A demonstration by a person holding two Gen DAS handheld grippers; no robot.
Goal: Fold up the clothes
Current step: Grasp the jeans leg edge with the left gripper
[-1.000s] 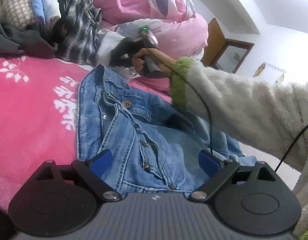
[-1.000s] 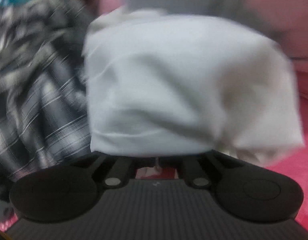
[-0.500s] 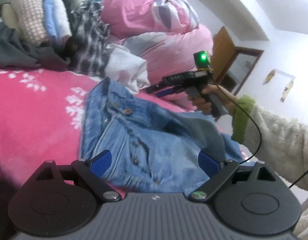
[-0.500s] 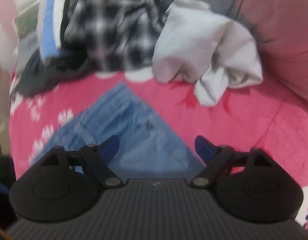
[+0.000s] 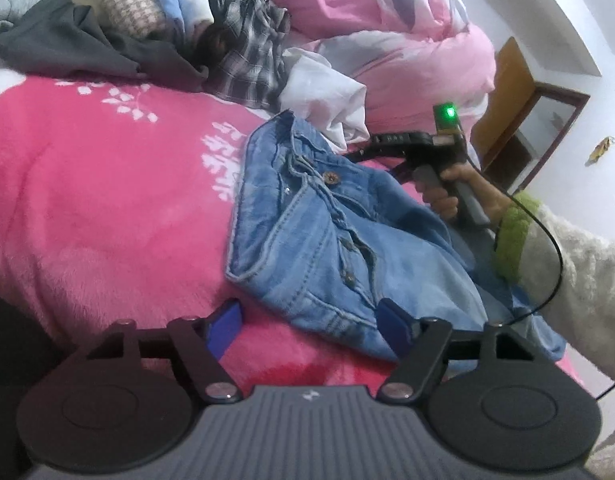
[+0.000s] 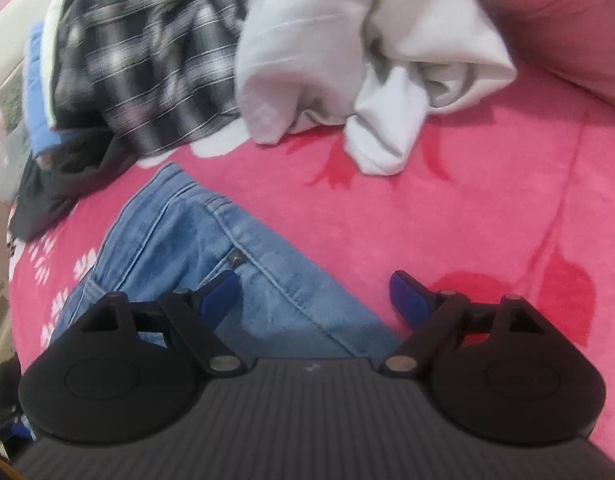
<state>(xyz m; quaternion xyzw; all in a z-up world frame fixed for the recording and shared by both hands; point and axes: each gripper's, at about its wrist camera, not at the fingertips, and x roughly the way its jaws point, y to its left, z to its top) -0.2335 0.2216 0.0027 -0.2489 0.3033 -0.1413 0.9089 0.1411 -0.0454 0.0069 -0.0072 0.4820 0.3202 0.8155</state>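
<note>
Jeans lie rumpled on the pink bed, waistband towards the pile. Your left gripper has just narrowed its jaws, still apart, over the near hem. Right gripper gapes, empty, above the waistband edge, likely to pinch it.

White garment out of right tongs, now agape over jeans

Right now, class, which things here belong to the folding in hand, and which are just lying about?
In hand:
- jeans
- left gripper
- right gripper

Lying about:
- white garment
- plaid shirt
- dark grey garment
- pink duvet
- pink blanket
</note>
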